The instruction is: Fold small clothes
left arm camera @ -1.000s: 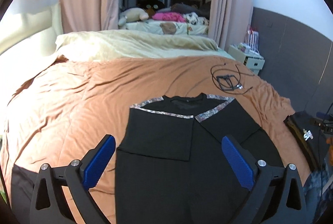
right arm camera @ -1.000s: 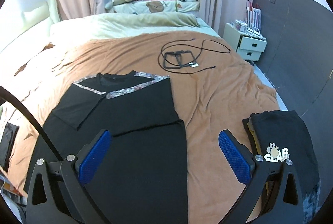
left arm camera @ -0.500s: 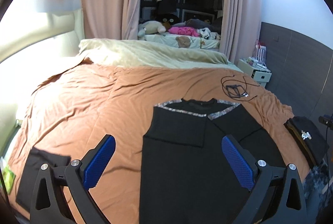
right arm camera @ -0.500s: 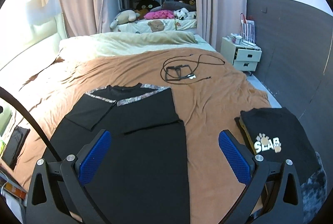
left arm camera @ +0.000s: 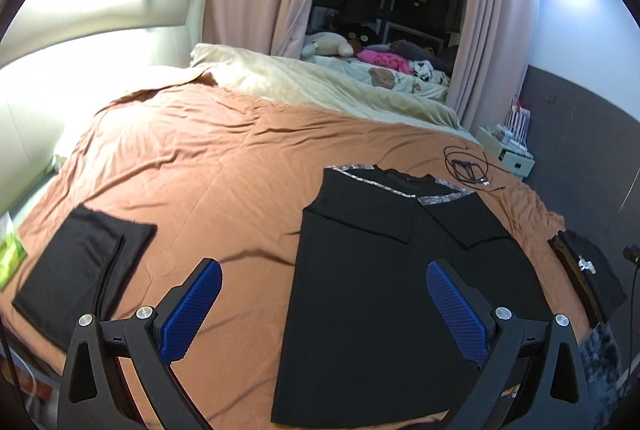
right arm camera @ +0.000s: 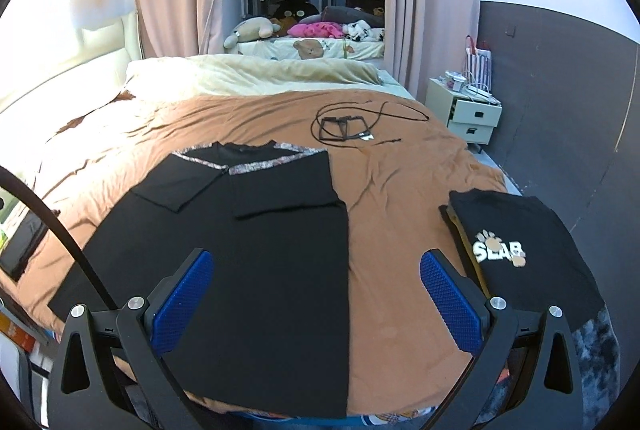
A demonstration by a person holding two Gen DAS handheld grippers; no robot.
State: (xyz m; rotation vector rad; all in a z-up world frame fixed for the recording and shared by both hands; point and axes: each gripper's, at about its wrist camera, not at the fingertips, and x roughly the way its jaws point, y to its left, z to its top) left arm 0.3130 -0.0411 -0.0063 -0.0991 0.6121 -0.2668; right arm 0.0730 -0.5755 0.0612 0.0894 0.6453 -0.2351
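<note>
The black shirt (left arm camera: 384,294) is laid flat on the brown bed (left arm camera: 208,166), both sleeves folded inward. Since a second ago, both grippers have been raised and drawn back; a folded black garment (left arm camera: 76,270) at the left is now revealed. The left gripper (left arm camera: 324,310) and right gripper (right arm camera: 316,302) are held above, jaws spread wide and empty.
</note>
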